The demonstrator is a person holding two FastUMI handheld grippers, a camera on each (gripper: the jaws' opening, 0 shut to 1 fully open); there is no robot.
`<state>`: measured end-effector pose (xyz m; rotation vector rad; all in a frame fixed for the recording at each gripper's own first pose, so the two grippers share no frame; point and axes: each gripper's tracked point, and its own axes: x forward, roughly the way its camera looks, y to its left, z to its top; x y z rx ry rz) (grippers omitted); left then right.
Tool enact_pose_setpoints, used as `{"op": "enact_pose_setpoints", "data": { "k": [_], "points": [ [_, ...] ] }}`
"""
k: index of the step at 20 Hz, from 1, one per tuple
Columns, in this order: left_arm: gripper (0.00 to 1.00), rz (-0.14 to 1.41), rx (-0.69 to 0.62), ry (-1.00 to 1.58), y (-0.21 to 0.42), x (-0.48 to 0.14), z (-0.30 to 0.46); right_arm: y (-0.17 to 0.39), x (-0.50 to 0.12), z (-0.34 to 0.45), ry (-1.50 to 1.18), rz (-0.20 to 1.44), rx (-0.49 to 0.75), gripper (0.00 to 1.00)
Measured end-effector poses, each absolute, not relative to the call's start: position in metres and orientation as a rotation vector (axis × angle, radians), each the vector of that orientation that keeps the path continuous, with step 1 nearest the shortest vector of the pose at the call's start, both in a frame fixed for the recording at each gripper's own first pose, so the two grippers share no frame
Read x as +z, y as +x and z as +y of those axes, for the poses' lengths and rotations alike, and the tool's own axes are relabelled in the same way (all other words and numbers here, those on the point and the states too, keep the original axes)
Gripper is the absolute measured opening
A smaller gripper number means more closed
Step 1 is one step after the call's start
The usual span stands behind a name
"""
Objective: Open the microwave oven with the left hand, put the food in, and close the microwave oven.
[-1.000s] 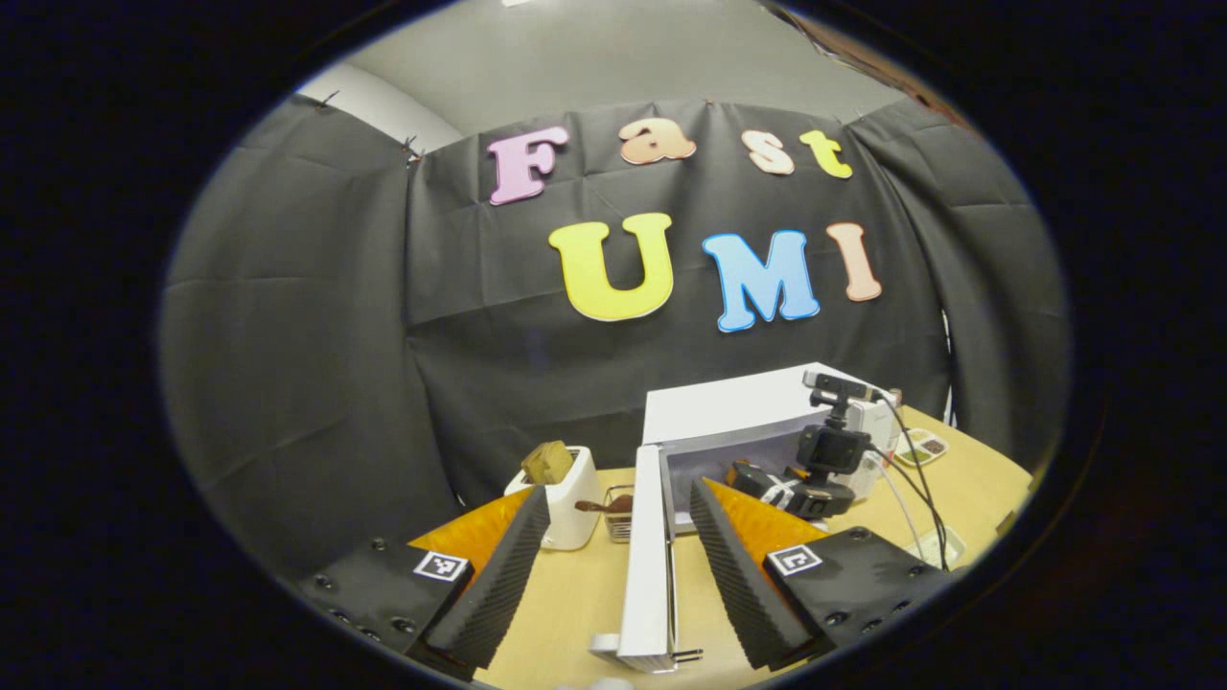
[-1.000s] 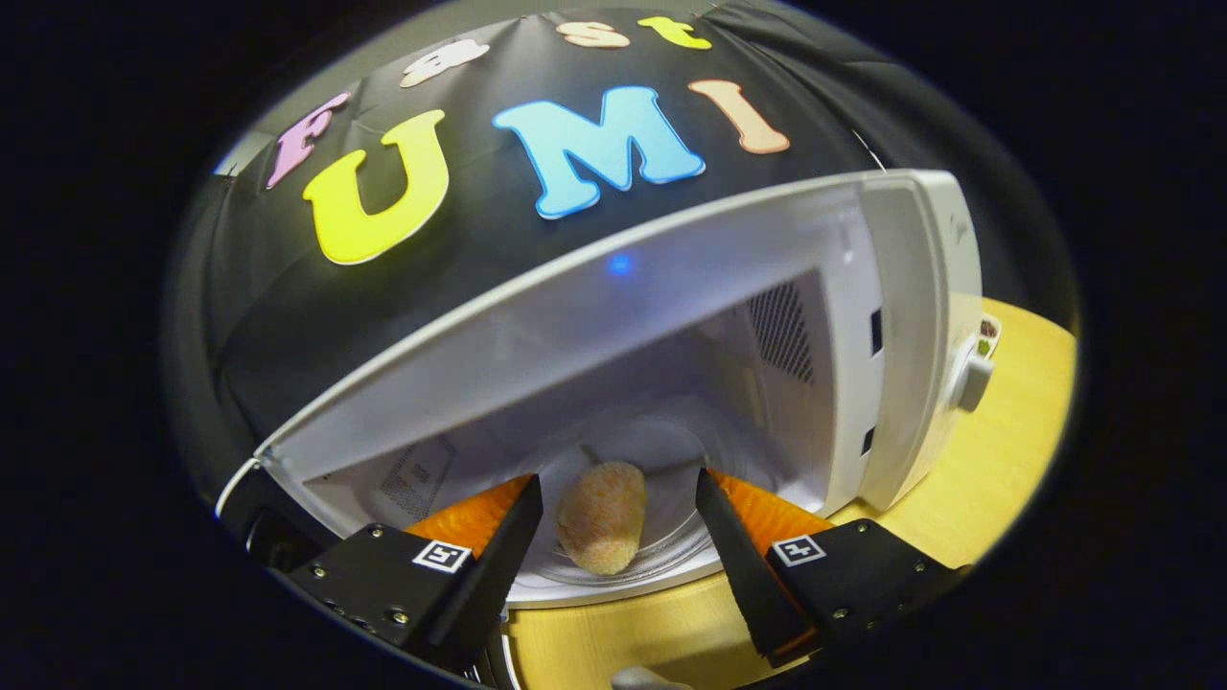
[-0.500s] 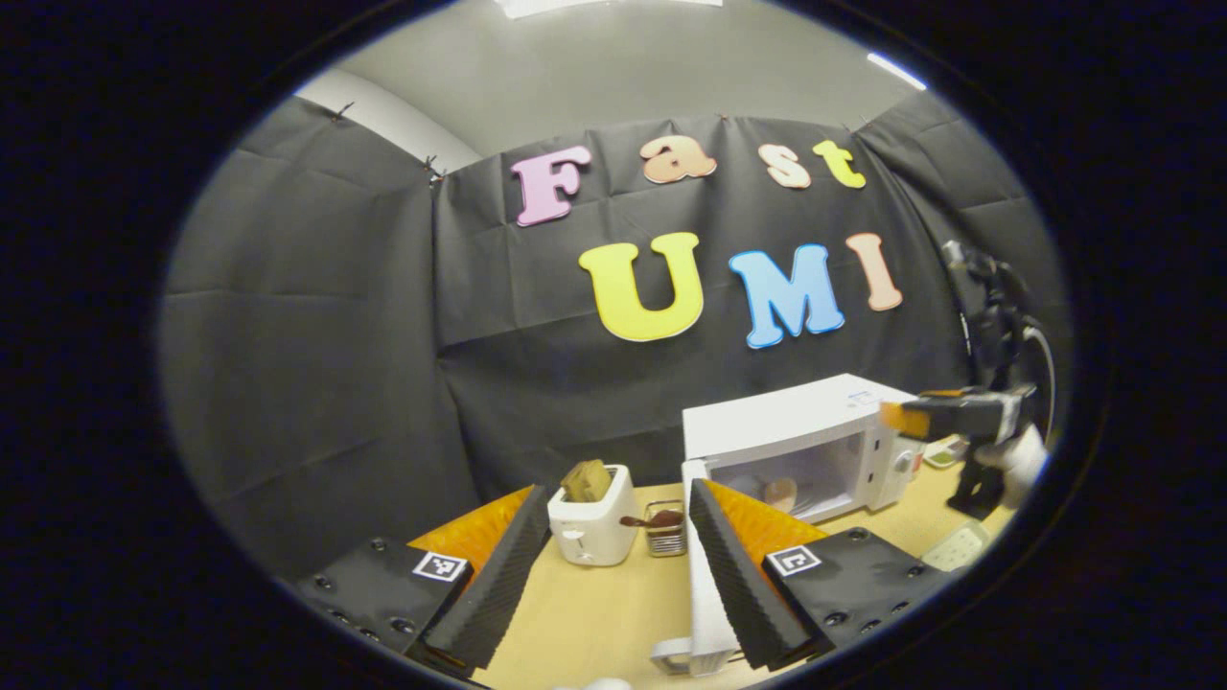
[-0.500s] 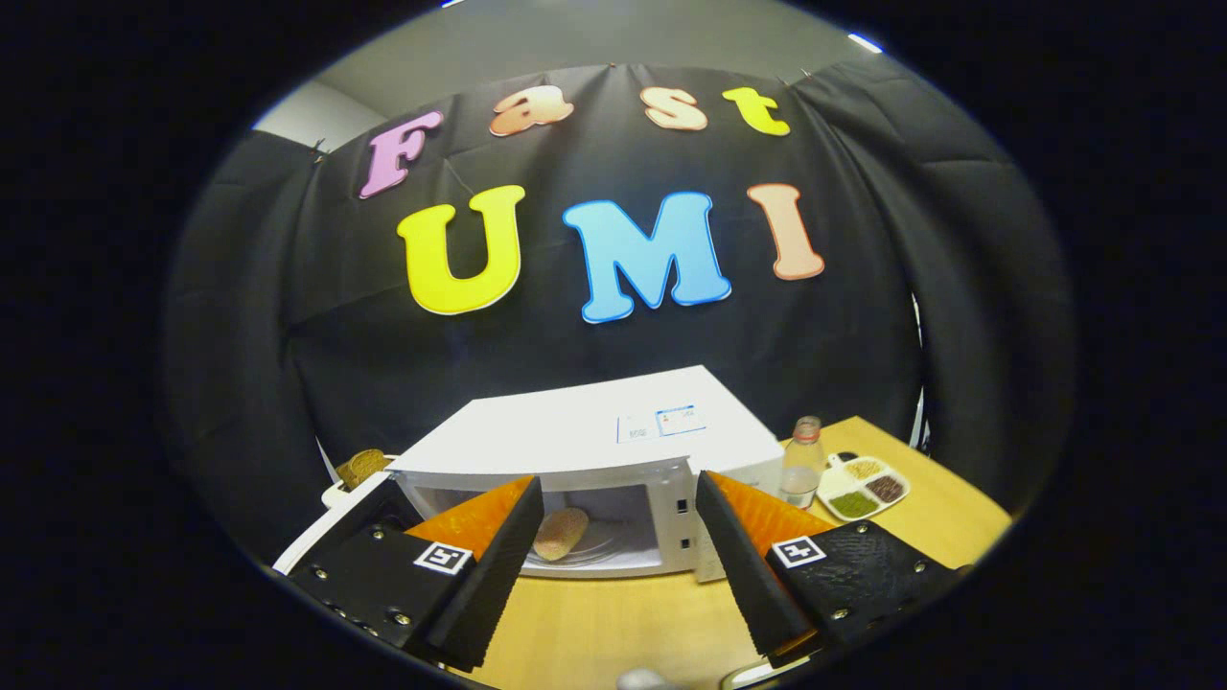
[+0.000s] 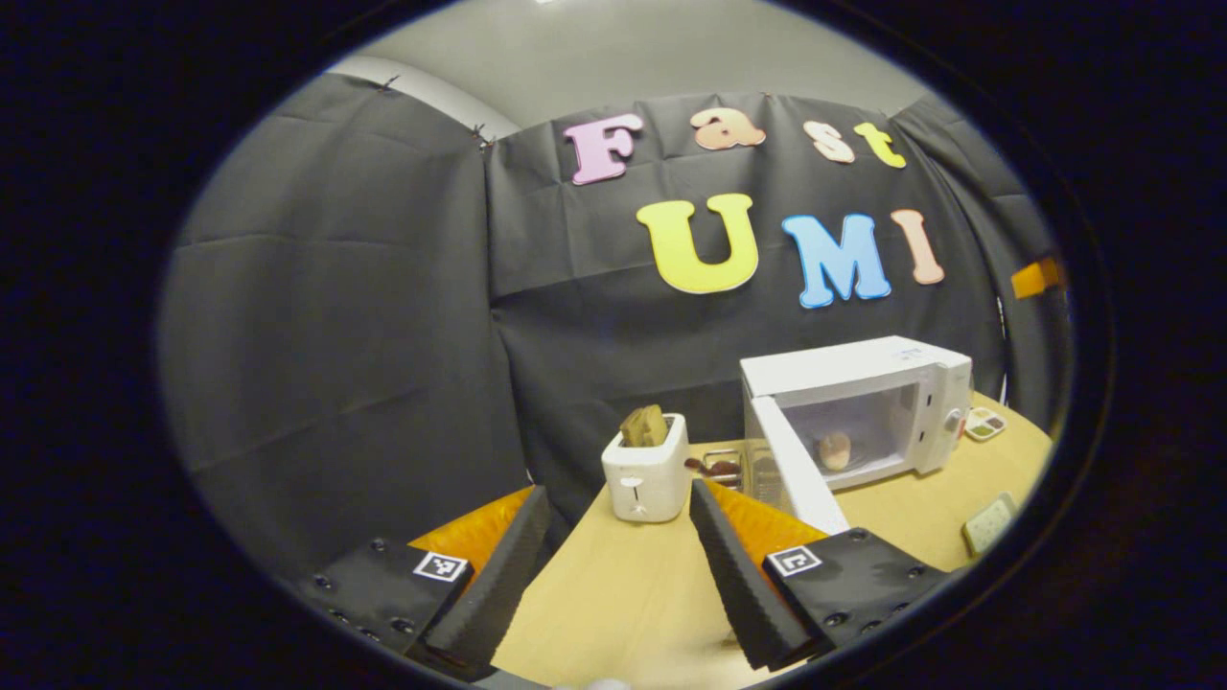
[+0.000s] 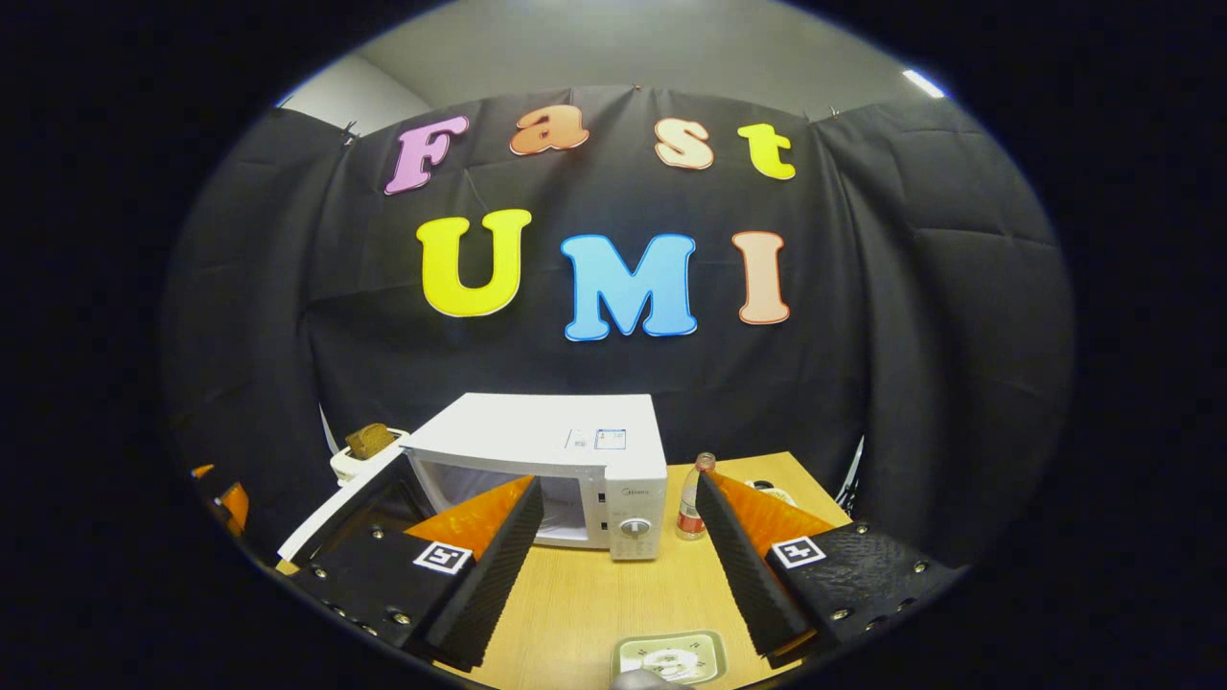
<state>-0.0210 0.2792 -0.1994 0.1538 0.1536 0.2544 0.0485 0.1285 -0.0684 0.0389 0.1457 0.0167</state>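
Left tool [image 5: 613,561] and right tool [image 6: 618,565] both spread wide, empty, ribbed pads. Boxy white microwave [image 5: 868,383] on wood-grain bench [image 5: 623,594], door [image 5: 796,470] open; oval crumbed food [image 5: 833,449] inside. Labels unreadable.

A light wooden table [image 5: 623,594] is carrying everything in the booth. A white box-shaped microwave oven [image 5: 863,369] is sitting on it toward the back, with its door [image 5: 794,470] hanging open. Beside the oven's hinge side, a small white toaster [image 5: 645,468] is standing with brown bread poking out of the top, and a little wire rack [image 5: 719,464] is resting between the two. On the oven's control side, a clear plastic bottle with a red label [image 6: 688,513] is standing upright. A white divided dish [image 5: 983,424] is lying farther along that side. Near the front edge, a small pale green square device [image 6: 668,657] is lying flat.
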Motion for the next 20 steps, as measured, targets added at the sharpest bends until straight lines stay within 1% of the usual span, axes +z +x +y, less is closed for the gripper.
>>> {"op": "enact_pose_setpoints", "data": {
  "k": [1, 2, 3, 4, 7, 8, 11, 13, 14, 15, 16, 17, 18, 19, 20],
  "points": [
    [1.0, 0.172, 0.243, 0.156, -0.022, -0.215, 0.277, 0.05, -0.061, 0.129, 0.036, 0.143, 0.022, 0.98],
    [1.0, 0.179, 0.234, 0.152, -0.024, -0.227, 0.275, 0.045, -0.057, 0.13, 0.024, 0.138, 0.023, 0.93],
    [1.0, 0.191, 0.228, 0.153, -0.026, -0.238, 0.275, 0.041, -0.051, 0.129, -0.001, 0.129, 0.021, 0.98],
    [1.0, 0.198, 0.222, 0.157, -0.027, -0.246, 0.272, 0.037, -0.049, 0.131, -0.012, 0.124, 0.025, 0.98],
    [0.94, 0.226, 0.209, 0.159, -0.027, -0.268, 0.269, 0.024, -0.041, 0.141, -0.005, 0.122, 0.047, 0.98],
    [1.0, 0.234, 0.206, 0.158, -0.026, -0.273, 0.269, 0.021, -0.041, 0.139, -0.007, 0.124, 0.049, 0.98],
    [0.95, 0.252, 0.184, 0.155, -0.028, -0.282, 0.261, 0.013, -0.04, 0.138, -0.01, 0.131, 0.056, 0.98],
    [1.0, 0.26, 0.178, 0.169, -0.029, -0.287, 0.254, 0.008, -0.038, 0.129, -0.003, 0.129, 0.043, 0.98],
    [0.94, 0.253, 0.179, 0.174, -0.029, -0.285, 0.249, 0.009, -0.037, 0.123, 0.003, 0.125, 0.036, 0.98],
    [0.98, 0.257, 0.181, 0.178, -0.03, -0.284, 0.246, 0.007, -0.036, 0.118, 0.013, 0.126, 0.032, 0.98],
    [0.94, 0.259, 0.173, 0.173, -0.029, -0.284, 0.239, 0.006, -0.036, 0.114, 0.021, 0.131, 0.034, 0.98],
    [0.94, 0.26, 0.168, 0.164, -0.031, -0.284, 0.231, 0.006, -0.037, 0.107, 0.02, 0.138, 0.03, 0.98],
    [0.94, 0.266, 0.165, 0.159, -0.033, -0.287, 0.221, 0.005, -0.037, 0.099, 0.016, 0.143, 0.024, 0.93],
    [0.94, 0.263, 0.158, 0.158, -0.032, -0.286, 0.209, 0.005, -0.037, 0.093, 0.017, 0.147, 0.022, 0.93],
    [0.94, 0.264, 0.149, 0.152, -0.033, -0.284, 0.195, 0.004, -0.036, 0.086, 0.015, 0.145, 0.019, 0.98]
  ]
}}
